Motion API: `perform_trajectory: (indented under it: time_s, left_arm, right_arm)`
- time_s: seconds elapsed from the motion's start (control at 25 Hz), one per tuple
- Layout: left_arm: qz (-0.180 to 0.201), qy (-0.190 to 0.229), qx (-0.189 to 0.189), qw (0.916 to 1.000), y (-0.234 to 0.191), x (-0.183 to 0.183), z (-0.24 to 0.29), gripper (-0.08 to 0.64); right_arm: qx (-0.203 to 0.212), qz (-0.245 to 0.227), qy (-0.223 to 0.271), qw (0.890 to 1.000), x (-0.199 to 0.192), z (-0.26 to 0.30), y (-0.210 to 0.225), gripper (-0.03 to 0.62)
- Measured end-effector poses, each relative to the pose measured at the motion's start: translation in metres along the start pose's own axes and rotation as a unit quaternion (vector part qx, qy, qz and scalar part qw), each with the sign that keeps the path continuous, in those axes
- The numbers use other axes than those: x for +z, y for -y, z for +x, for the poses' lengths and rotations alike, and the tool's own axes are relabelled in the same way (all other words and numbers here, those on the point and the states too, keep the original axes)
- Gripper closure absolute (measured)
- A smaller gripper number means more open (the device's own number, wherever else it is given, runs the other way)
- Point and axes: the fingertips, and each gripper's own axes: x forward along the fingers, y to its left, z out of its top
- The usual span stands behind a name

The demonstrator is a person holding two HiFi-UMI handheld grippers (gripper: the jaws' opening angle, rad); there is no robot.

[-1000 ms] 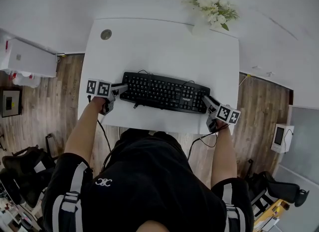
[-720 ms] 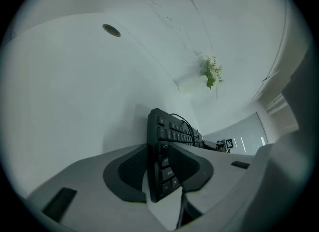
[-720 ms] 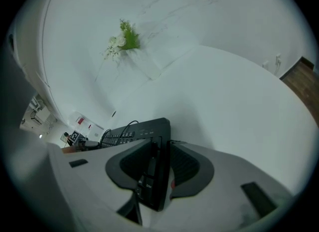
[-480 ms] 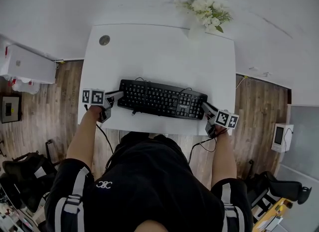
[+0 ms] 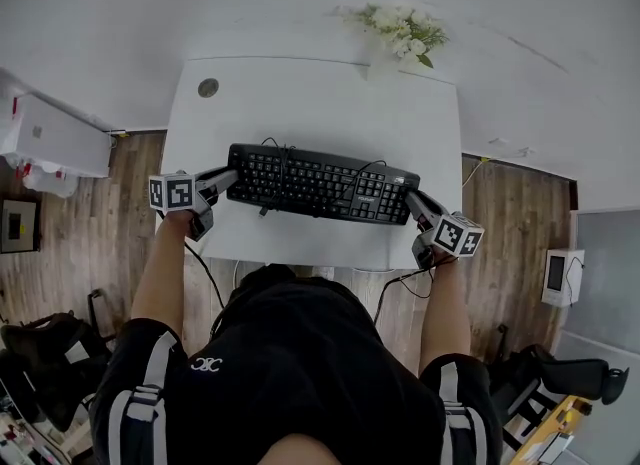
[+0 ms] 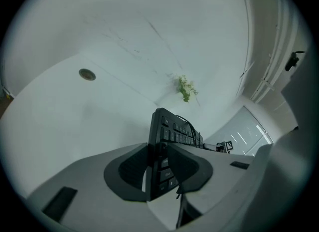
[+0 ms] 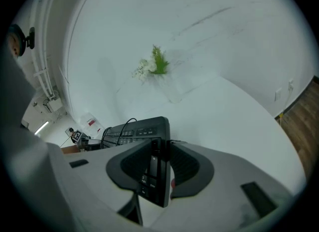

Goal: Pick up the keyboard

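Over the near half of the white desk [image 5: 320, 103], the black keyboard [image 5: 320, 185] spans crosswise between the two grippers, with its keys facing up. The left gripper [image 5: 228, 178] meets the keyboard at its left short end. In the left gripper view, that end of the keyboard [image 6: 164, 148] stands between the two dark pads, and both pads press on it, one on the key side and one on the underside. The right gripper [image 5: 410, 198] meets the right short end. In the right gripper view, the keyboard [image 7: 155, 168] sits edge-on between the pads; the jaws are closing, and both pads already bear on it. Each gripper is held by a bare forearm reaching in from the near edge of the desk. A thin black cable [image 5: 372, 166] loops over the keys. A small round metal disc [image 5: 208, 87] sits in the far left corner of the desk, well apart from the keyboard. A bunch of white flowers [image 5: 405, 28] stands at the far right edge, near the wall.
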Motion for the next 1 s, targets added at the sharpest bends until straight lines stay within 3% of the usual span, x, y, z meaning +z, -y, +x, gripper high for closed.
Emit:
perform_trajectory:
  time_s: [0.2,0.48,1.0]
  left_arm:
    - [0.044,0.063,-0.014,0.9970,0.029,0.039,-0.017,0.436]
    - [0.098,0.131,-0.034,0.9859,0.072,0.094,-0.044,0.436]
    - [0.181,0.233,-0.053,0.9539,0.146,0.174,-0.104,0.437]
  right_arm:
    - [0.014,-0.048,0.059,0.997,0.053,-0.017,-0.032,0.477]
    - [0.031,-0.105,0.121,0.987,0.120,-0.036,-0.072,0.477]
    - [0.066,-0.172,0.206,0.961,0.206,-0.069,-0.142,0.479]
